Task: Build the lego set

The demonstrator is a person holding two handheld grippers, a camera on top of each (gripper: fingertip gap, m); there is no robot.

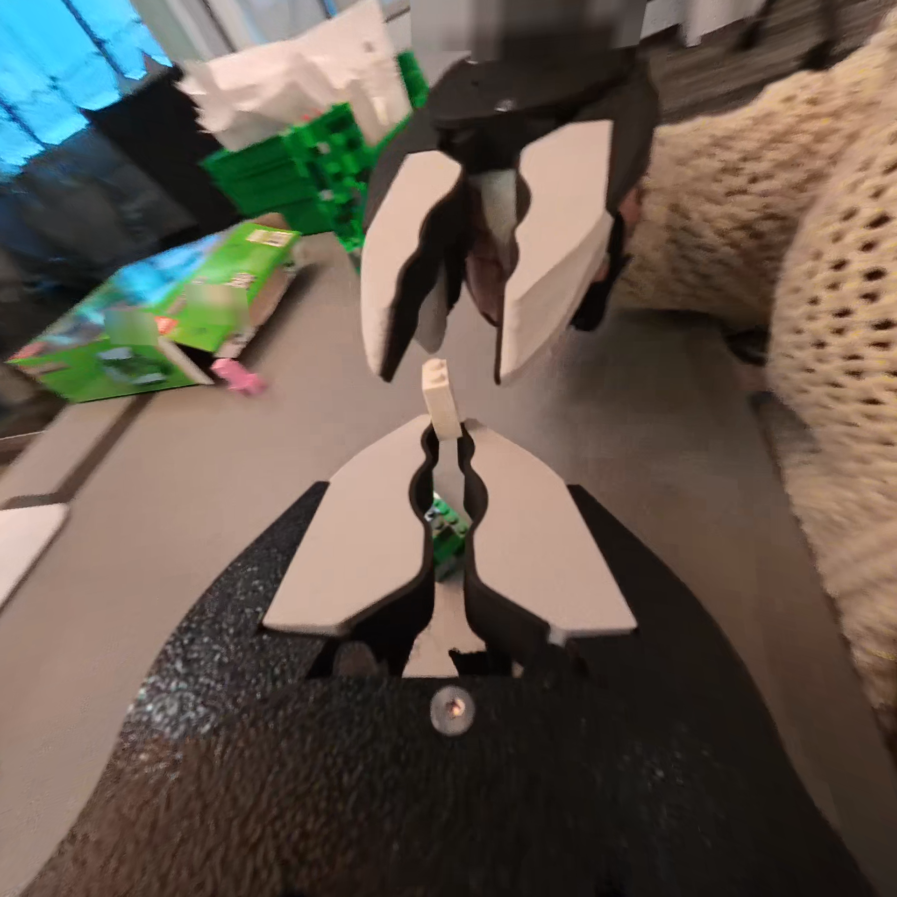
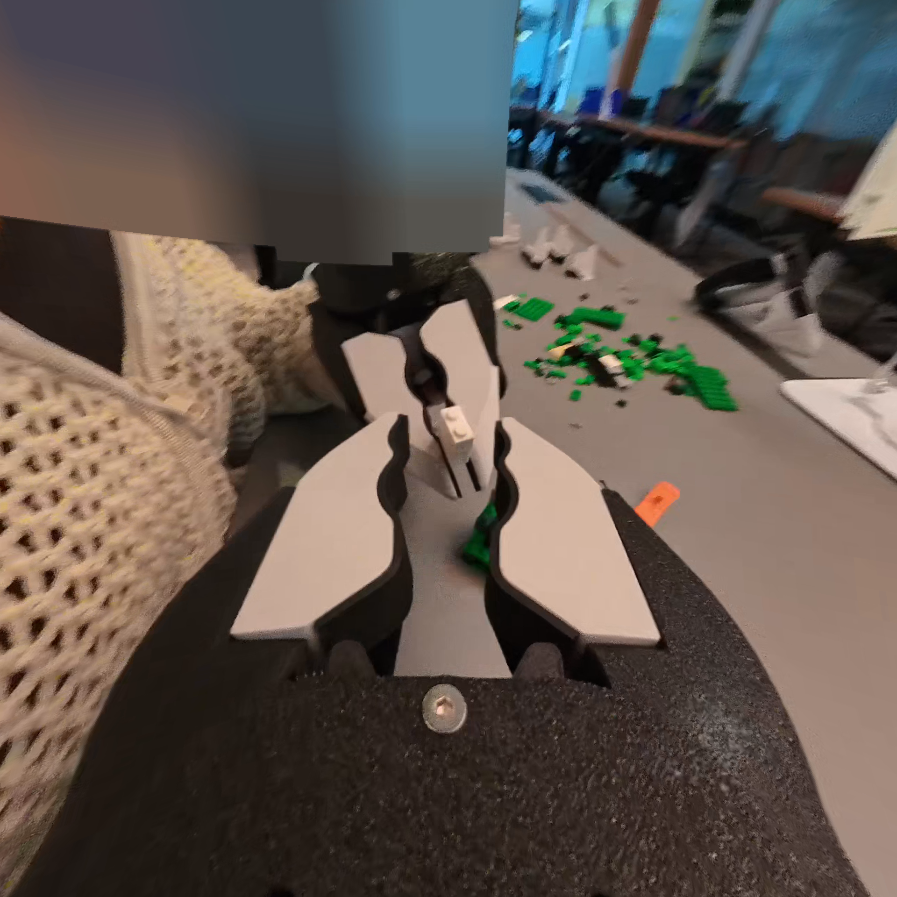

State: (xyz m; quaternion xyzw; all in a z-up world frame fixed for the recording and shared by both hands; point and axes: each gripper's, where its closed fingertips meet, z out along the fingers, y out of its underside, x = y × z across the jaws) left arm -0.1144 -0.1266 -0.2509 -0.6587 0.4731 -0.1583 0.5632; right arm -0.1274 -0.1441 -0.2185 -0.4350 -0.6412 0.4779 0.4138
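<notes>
My left gripper (image 1: 442, 429) is shut on a small white brick (image 1: 439, 398), which sticks out past its tips above the grey table (image 1: 194, 485). My right gripper (image 1: 444, 376) faces it tip to tip and is open, with its fingertips on either side of the brick's free end, not touching. In the right wrist view the right gripper (image 2: 451, 427) is open and empty, and the left gripper (image 2: 463, 485) holds the white brick (image 2: 456, 432) between its open fingers. A small green brick assembly (image 1: 446, 529) lies on the table below; it also shows in the right wrist view (image 2: 480, 534).
A pile of loose green bricks (image 2: 631, 359) lies on the table. A green built section (image 1: 310, 170), the set's box (image 1: 160, 310), a pink piece (image 1: 240, 376) and an orange tool (image 2: 657, 502) lie around. A person's knit sleeve (image 1: 776, 242) is close. The tips of both grippers are at nearly the same place. Left tips and right tips are each some 30 centimetres from the pink piece (image 1: 240, 376).
</notes>
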